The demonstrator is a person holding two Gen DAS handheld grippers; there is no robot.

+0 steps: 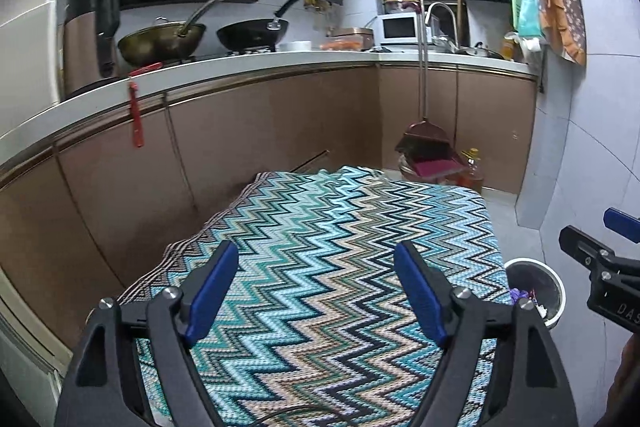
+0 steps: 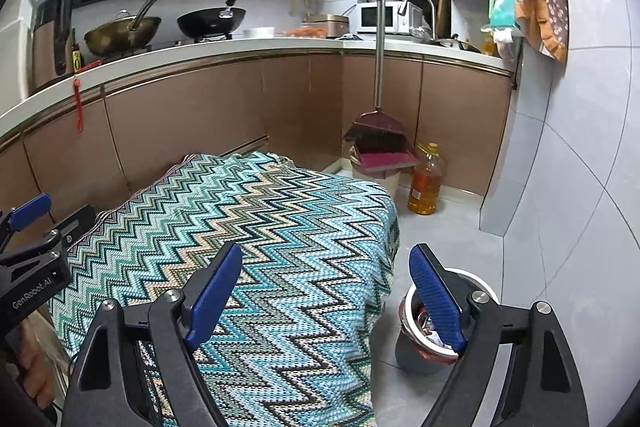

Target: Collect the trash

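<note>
A small round trash bin (image 2: 420, 343) with wrappers inside stands on the floor at the right of a table covered in a zigzag cloth (image 2: 280, 247). The bin also shows in the left wrist view (image 1: 538, 287). My left gripper (image 1: 316, 291) is open and empty above the cloth (image 1: 340, 247). My right gripper (image 2: 326, 291) is open and empty above the cloth's right edge, its right finger in front of the bin. No loose trash shows on the cloth.
A kitchen counter (image 1: 240, 67) with pans runs along the left and back. A broom and dustpan (image 2: 378, 139), a second bin and an oil bottle (image 2: 426, 183) stand in the far corner. A tiled wall (image 2: 580, 167) is at the right.
</note>
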